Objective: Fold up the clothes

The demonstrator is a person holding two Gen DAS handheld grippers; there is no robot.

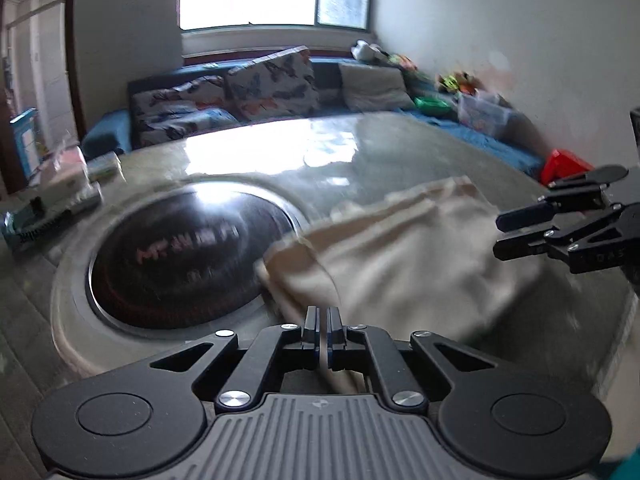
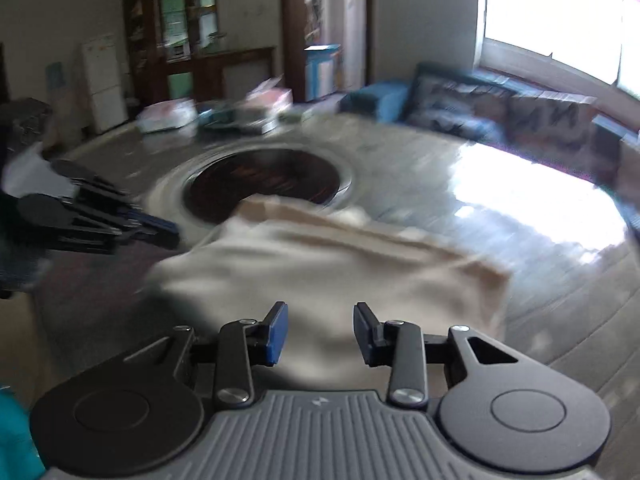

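My left hand-held gripper (image 1: 323, 330) was clamped on an edge of the single cream garment (image 1: 400, 252); my right hand-held gripper (image 2: 320, 332) hung open above it. The garment lay bunched on the counter (image 2: 500, 200), its long axis running from the round dark inset (image 1: 188, 256) toward the right.

right tool (image 2: 320, 334) agape | cream cloth (image 2: 320, 264) below | left tool (image 2: 160, 232) beside

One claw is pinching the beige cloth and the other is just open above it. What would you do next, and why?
Probably lower the open right gripper and close it on the cream cloth below it. The left gripper is shut on one edge, and a fold likely needs two held points. The cloth lies rumpled beside the round black burner.
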